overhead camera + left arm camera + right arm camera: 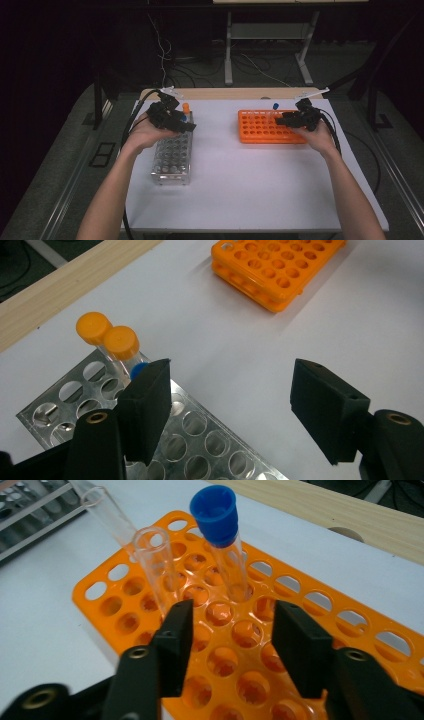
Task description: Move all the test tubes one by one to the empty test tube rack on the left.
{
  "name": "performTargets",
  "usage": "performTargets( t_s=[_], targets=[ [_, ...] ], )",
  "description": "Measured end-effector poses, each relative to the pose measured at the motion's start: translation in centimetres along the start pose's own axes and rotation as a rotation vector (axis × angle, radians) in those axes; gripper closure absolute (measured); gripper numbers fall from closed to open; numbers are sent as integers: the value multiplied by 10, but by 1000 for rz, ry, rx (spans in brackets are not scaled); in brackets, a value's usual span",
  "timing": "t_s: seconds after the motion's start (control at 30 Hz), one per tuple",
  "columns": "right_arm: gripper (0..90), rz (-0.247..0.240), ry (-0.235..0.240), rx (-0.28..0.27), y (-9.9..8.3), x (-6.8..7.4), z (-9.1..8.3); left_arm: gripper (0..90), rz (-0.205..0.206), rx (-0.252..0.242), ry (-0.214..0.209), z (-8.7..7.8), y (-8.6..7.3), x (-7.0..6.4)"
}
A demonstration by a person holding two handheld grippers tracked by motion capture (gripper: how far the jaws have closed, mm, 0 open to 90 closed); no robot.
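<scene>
A clear rack [172, 159] stands at the left of the white mat, and two orange-capped tubes [121, 342] and a blue-capped one [137, 370] stand at its far end. My left gripper [184, 125] hovers over that end, open and holding nothing [235, 405], its left finger [146, 407] just in front of the blue cap. An orange rack [265, 134] at the right holds a blue-capped tube [216, 517] and two uncapped clear tubes [155, 562]. My right gripper [283, 120] hangs open above the orange rack [235, 640], just short of the blue-capped tube.
The white mat [240, 175] covers a wooden table whose edge [230, 93] shows at the back. Most holes of both racks are vacant. Cables trail from both grippers toward the person. Dark floor and table legs lie beyond.
</scene>
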State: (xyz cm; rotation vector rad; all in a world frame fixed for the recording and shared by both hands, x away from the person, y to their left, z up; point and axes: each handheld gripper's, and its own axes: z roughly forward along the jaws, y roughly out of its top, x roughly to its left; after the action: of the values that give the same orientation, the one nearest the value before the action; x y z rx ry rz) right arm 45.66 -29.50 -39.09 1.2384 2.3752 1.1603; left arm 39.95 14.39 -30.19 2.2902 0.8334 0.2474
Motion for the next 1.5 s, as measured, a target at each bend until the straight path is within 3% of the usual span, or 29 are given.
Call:
performTargets(
  t_s=[0.23,0.47,0.83,1.0,1.3,1.5],
  targets=[
    [599,-29,-35,-2,7,5,14,313,2,-1,-5,-2,-7,-1],
    [704,-18,-88,-14,11,6,27,323,-6,-9,-1,-3,-11,1],
    [757,-12,-98,-50,9,6,35,323,-7,-9,-5,-2,-13,3],
    [759,-31,-105,-77,13,9,24,324,-3,-8,-9,0,-12,1],
    [761,-47,-138,-92,20,11,-14,321,8,-8,-27,6,-7,-4],
    [760,-23,-104,-96,18,12,-39,320,17,-13,-35,6,-5,-8]
  ],
)
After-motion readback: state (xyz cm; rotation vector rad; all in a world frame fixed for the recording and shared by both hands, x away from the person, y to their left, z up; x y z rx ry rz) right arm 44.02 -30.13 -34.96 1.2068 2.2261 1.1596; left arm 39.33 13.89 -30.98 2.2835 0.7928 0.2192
